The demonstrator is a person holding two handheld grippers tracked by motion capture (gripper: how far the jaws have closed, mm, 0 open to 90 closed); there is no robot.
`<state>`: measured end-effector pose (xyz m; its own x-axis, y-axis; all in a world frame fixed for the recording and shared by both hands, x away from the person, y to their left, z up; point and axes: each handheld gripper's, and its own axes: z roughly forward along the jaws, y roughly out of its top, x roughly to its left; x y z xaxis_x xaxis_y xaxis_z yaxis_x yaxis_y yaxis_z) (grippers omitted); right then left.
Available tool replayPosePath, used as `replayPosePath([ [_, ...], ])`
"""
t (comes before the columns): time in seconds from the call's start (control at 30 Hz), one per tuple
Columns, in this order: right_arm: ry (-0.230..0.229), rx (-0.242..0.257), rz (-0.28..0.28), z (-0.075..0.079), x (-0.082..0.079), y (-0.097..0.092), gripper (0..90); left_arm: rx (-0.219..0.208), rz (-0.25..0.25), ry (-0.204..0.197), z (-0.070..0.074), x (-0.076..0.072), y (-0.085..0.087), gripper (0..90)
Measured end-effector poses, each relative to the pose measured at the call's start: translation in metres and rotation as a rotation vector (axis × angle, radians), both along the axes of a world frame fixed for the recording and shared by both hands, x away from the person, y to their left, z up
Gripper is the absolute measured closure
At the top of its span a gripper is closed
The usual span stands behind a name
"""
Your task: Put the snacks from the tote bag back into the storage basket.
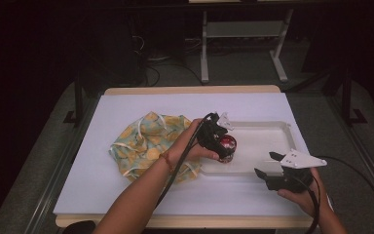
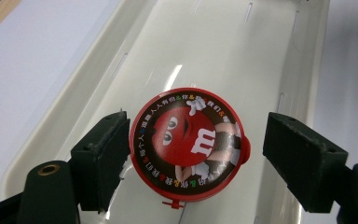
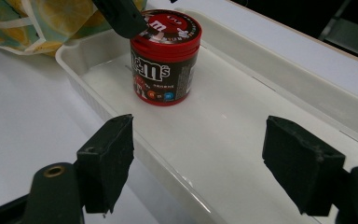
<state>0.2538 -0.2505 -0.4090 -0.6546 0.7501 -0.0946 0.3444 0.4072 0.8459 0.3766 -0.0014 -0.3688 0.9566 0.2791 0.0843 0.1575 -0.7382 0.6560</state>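
Observation:
A red-lidded M&M's candy can [image 1: 227, 146] stands upright in the left end of a white plastic tray [image 1: 272, 125]. My left gripper [image 1: 220, 140] hovers over the can, open. In the left gripper view the round lid [image 2: 189, 144] sits between the two jaws: the left one is close to its rim and the right one stands clear of it. My right gripper [image 1: 268, 165] is open over the tray's near right edge with nothing between its jaws. In the right gripper view the can [image 3: 164, 60] stands farther up the tray [image 3: 107, 109].
A bunched cloth bag [image 1: 146, 141] with a yellow lemon print lies on the white table cover, left of the tray. The rest of the tray floor [image 3: 242, 135] is bare. Table frames and cables stand on the dark floor beyond the table.

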Motion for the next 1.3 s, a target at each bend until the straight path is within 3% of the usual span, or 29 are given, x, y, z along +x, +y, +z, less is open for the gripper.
replayPosePath([
  [0.27,0.000,0.000,0.003,0.000,0.000,0.001,24.1,-0.015,-0.026,-0.022,0.004,-0.004,0.006,22.5],
  [0.5,0.003,0.002,0.003,0.000,0.000,0.000,24.1,-0.031,-0.017,-0.038,0.010,-0.009,0.014,20.8],
  [0.73,0.006,0.003,0.003,0.000,0.000,0.001,24.1,-0.028,-0.017,-0.074,0.015,-0.014,0.023,21.3],
  [0.77,0.004,0.001,0.006,0.000,0.000,0.001,24.1,-0.045,-0.003,-0.102,0.019,-0.016,0.027,22.0],
  [0.93,0.006,-0.001,0.007,0.000,0.000,0.001,24.1,-0.064,-0.009,-0.105,0.024,-0.019,0.033,21.7],
  [1.3,0.005,-0.006,0.009,0.000,0.000,0.001,24.1,-0.058,-0.005,-0.120,0.025,-0.024,0.046,21.5],
])
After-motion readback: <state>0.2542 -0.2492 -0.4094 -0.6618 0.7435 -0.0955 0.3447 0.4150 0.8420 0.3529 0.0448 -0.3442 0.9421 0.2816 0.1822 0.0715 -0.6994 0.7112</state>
